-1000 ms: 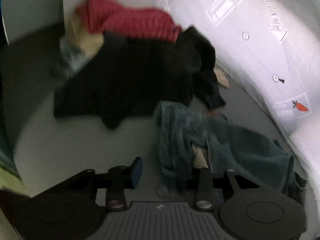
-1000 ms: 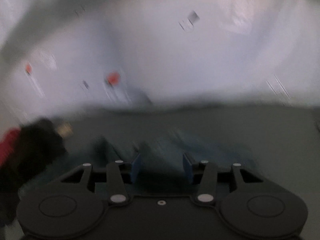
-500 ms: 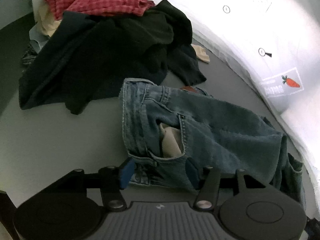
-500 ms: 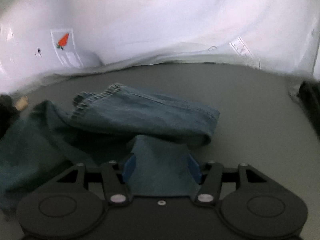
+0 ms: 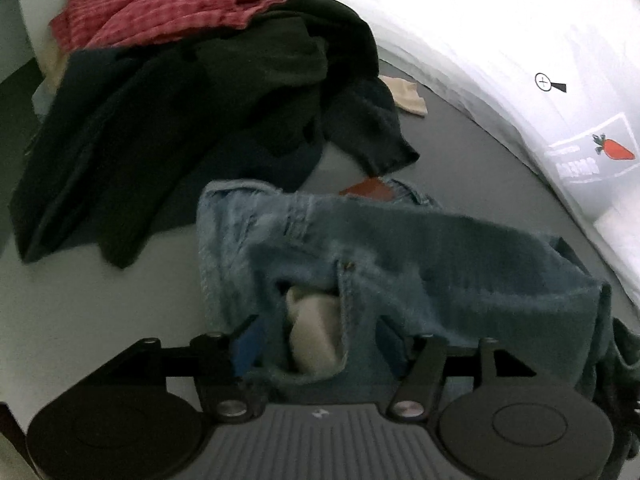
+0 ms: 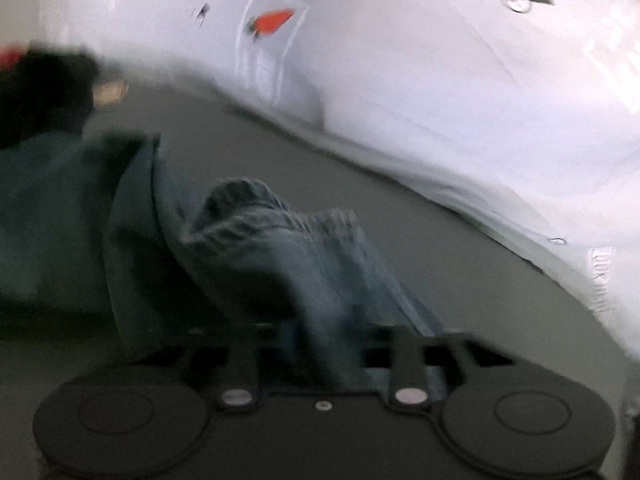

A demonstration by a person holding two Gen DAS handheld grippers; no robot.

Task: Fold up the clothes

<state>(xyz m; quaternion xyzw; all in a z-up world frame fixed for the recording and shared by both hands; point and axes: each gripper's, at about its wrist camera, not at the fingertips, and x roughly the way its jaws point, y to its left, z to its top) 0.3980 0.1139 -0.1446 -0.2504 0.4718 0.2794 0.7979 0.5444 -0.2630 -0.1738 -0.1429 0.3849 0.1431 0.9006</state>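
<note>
A pair of blue jeans (image 5: 400, 248) lies crumpled on the grey table (image 5: 80, 300), with a cream pocket lining (image 5: 312, 328) showing at the waist. My left gripper (image 5: 316, 342) straddles that waistband. Its jaws are opening, and the denim sits loosely between the blue pads (image 5: 244, 344). In the right wrist view the jeans' leg (image 6: 280, 240) runs toward the camera, hem bunched up. My right gripper (image 6: 324, 344) is tilted, and its jaws are closing tightly on a fold of that leg. The cloth hides its pads.
A pile of clothes lies behind the jeans: a black garment (image 5: 200, 100), a red checked one (image 5: 160, 12) and a beige piece (image 5: 406, 96). A white sheet with a carrot sticker (image 5: 612, 148) walls off the table's far side (image 6: 440, 100).
My left gripper has moved forward over the jeans' waist and its jaws have widened. My right gripper has rolled, dropped lower and gone from open to closed on the leg fabric.
</note>
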